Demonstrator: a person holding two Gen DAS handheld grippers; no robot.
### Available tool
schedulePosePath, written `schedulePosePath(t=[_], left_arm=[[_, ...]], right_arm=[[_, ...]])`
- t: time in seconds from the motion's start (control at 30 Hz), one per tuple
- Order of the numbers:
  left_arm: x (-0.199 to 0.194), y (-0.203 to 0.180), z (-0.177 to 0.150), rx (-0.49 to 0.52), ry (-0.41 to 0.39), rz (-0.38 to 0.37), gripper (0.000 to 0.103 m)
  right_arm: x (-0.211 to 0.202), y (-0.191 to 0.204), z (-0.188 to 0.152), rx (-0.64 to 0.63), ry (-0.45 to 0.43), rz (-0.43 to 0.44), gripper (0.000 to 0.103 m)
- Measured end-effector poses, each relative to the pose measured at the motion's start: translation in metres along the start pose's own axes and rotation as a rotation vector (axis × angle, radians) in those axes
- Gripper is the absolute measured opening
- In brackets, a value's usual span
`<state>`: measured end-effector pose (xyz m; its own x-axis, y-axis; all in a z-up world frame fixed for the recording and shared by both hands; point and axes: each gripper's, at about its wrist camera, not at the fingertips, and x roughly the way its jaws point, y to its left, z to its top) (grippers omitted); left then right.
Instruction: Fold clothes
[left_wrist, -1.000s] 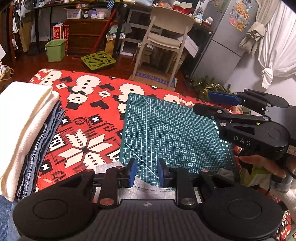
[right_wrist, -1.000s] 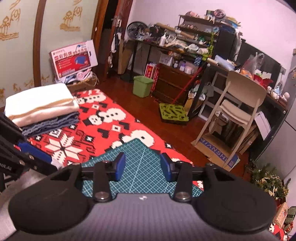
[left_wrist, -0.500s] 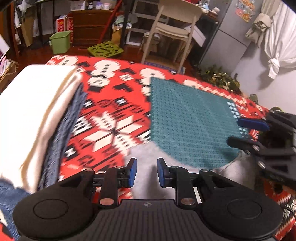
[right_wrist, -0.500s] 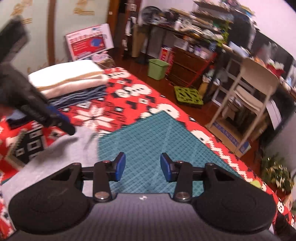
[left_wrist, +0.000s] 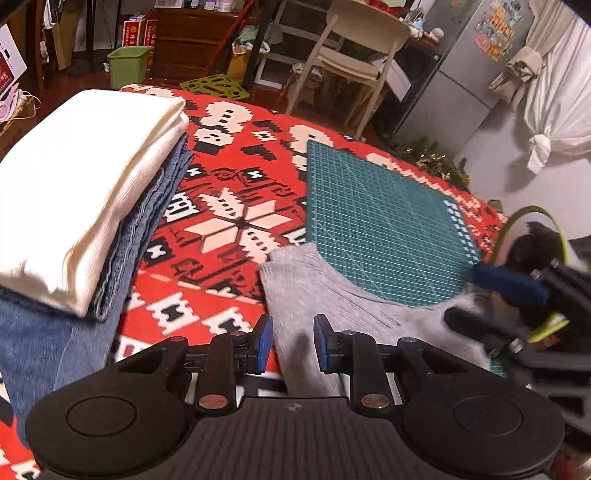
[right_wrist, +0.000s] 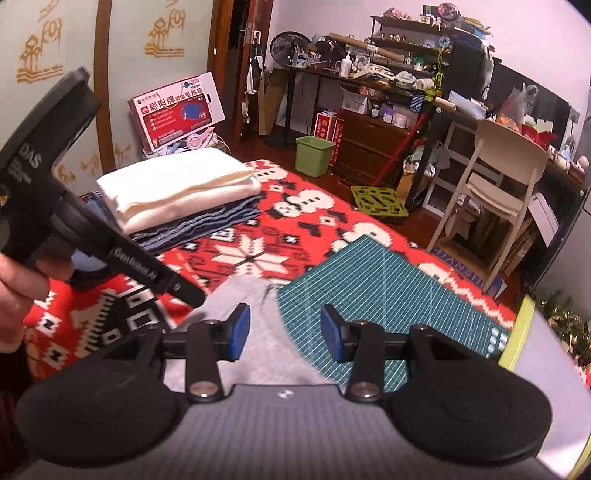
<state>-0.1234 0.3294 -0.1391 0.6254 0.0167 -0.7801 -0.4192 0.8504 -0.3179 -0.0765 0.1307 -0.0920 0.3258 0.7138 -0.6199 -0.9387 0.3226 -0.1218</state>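
We see the garment (left_wrist: 314, 291) lying partly on the blanket (left_wrist: 229, 229) and partly over the mat's (left_wrist: 376, 221) near edge. A folded stack (left_wrist: 85, 184) sits on the blanket, left of the mat. The chair (left_wrist: 347, 55) stands behind.

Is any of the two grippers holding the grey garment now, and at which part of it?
Neither holds it. The left gripper and the right gripper both stand open above the grey garment, nothing pinched between the pads.

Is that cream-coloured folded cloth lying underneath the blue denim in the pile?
No, the cream cloth lies on top of the pile, with the blue denim folded beneath it.
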Motion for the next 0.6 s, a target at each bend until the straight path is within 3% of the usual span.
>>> schedulePosePath(t=[0.33, 0.6], left_arm=[[-0.002, -0.008, -0.013, 0.029, 0.017, -0.008, 0.023], [0.000, -0.014, -0.016, 0.049, 0.026, -0.001, 0.023]], right_arm=[[-0.022, -0.012, -0.051, 0.045, 0.060, -0.028, 0.049], [-0.026, -0.027, -0.064, -0.002, 0.066, 0.006, 0.049]])
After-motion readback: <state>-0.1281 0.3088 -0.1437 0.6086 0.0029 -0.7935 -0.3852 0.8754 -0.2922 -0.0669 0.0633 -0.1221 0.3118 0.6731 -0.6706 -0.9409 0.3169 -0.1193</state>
